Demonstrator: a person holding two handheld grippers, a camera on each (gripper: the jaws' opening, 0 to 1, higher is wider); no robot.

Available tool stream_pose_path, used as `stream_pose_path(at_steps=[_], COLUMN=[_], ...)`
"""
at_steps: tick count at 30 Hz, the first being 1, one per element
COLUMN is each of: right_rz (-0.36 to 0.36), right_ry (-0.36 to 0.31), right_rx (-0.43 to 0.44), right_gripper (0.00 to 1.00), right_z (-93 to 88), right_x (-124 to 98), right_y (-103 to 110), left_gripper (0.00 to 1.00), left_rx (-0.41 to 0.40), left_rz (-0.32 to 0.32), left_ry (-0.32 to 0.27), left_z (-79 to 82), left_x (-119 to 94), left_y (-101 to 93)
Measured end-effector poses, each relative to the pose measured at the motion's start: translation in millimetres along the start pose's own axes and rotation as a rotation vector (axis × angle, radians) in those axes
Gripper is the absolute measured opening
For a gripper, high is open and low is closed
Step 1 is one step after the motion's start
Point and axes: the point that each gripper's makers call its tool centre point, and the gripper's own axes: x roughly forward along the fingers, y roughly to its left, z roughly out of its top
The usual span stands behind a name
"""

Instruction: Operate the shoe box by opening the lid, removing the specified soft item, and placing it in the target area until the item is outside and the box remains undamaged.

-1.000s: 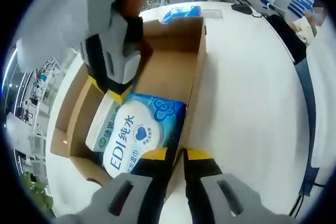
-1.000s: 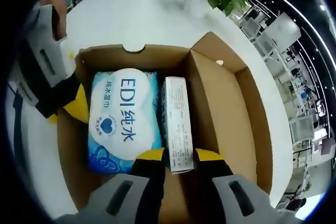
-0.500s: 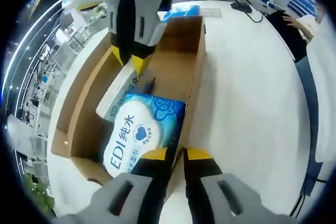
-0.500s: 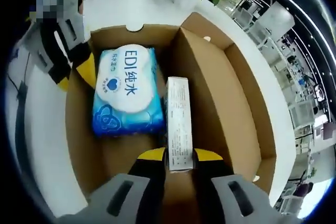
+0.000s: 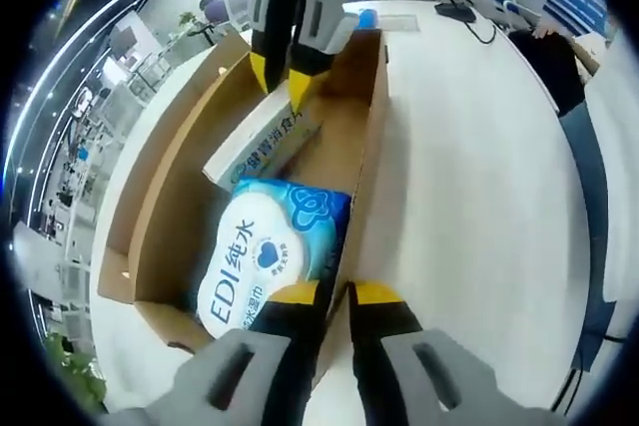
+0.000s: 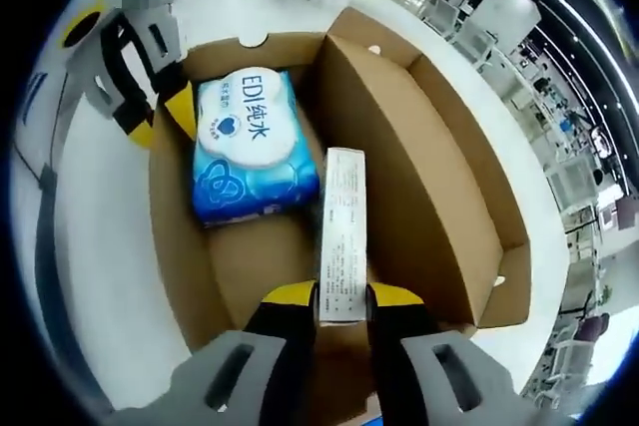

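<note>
The shoe box (image 6: 439, 177) stood open on the white table (image 5: 469, 147), its lid (image 6: 469, 147) folded back along 1 long side. The right gripper (image 6: 339, 298) was clamped on the near end of a narrow white carton (image 6: 342, 236), held above the box floor with its far end pointing toward the wet-wipe pack (image 6: 252, 142); in the left gripper view the same carton (image 5: 268, 143) hung tilted beneath that gripper (image 5: 280, 75). The left gripper (image 5: 331, 294) had its jaws narrowed on the box's side wall (image 5: 367, 162), pinning it. The blue wipe pack (image 5: 268, 251) (probably the specified soft item) lay flat inside, against that wall. To finish this step well, the carton should be lifted straight up until its far end cleared the rim, without dragging along the cardboard. The left gripper's hold should stay light enough not to crease the wall. Set the carton well apart from the box.
</note>
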Motion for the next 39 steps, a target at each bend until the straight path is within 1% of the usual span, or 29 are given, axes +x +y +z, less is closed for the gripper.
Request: stream_pose_path(at_steps=[4, 7, 9, 11, 18, 22, 26, 27, 28, 31, 33, 34, 36, 37, 38, 39], right_rz=[0.001, 0.003, 0.003, 0.005, 0.013, 0.015, 0.019, 0.029, 0.035, 0.037, 0.069, 0.076, 0.084, 0.091, 0.108, 0.117], right_ry=[0.0, 0.0, 0.004, 0.007, 0.014, 0.009, 0.012, 0.008, 0.004, -0.022, -0.057, -0.057, -0.061, -0.067, -0.081, -0.079], right_rx=[0.035, 0.032, 0.046, 0.075, 0.107, 0.129, 0.13, 0.139, 0.15, 0.173, 0.201, 0.21, 0.198, 0.203, 0.221, 0.221], right_gripper=[0.18, 0.18, 0.18, 0.18, 0.18, 0.18, 0.18, 0.18, 0.19, 0.28, 0.31, 0.33, 0.41, 0.44, 0.48, 0.5], right_z=[-5.0, -7.8, -11.4, -15.0, -23.1, -22.7, -23.6, -23.6, -23.0, -15.3, -6.1, -3.3, 3.4, 5.6, 11.4, 12.4], right_x=[-5.7, -9.7, -12.6, -15.8, -20.2, -19.6, -19.5, -19.3, -19.7, -21.2, -20.1, -18.8, -14.7, -13.5, -10.1, -5.9], right_y=[6.1, 11.7, 14.8, 17.8, 24.4, 22.7, 21.8, 22.0, 22.5, 17.5, 18.7, 16.6, 13.2, 13.2, 14.7, 14.8], left_gripper=[0.1, 0.1, 0.1, 0.1, 0.1, 0.1, 0.1, 0.1, 0.1, 0.1, 0.1, 0.1, 0.1, 0.1, 0.1, 0.1], left_rx=[0.007, 0.01, 0.013, 0.013, 0.013, 0.016, 0.013, 0.015, 0.015, 0.007, 0.009, 0.008, 0.007, 0.007, 0.008, 0.008], left_rz=[-0.003, -0.006, -0.005, -0.004, -0.002, 0.001, -0.003, -0.002, -0.002, -0.005, -0.005, -0.005, -0.005, -0.005, -0.004, -0.004], left_ry=[0.001, 0.0, 0.0, -0.001, -0.003, -0.003, -0.001, -0.002, -0.004, -0.008, -0.004, -0.004, -0.005, -0.004, -0.002, 0.0], left_z=[-0.1, 0.1, 0.2, 0.5, 0.4, 0.2, 1.5, 1.8, 2.0, 2.6, 2.5, 2.5, 2.4, 2.2, 1.9, 1.8], left_x=[0.0, -0.2, -0.2, -0.4, 0.1, 0.3, -0.1, 0.0, 0.1, -0.2, -0.2, -0.2, -0.4, -0.2, 0.0, -0.6], left_y=[-0.1, 0.1, -0.1, -0.2, -0.7, -0.7, -0.6, -0.5, -0.3, -0.1, -0.1, 0.0, -0.2, -0.1, 0.1, -0.2])
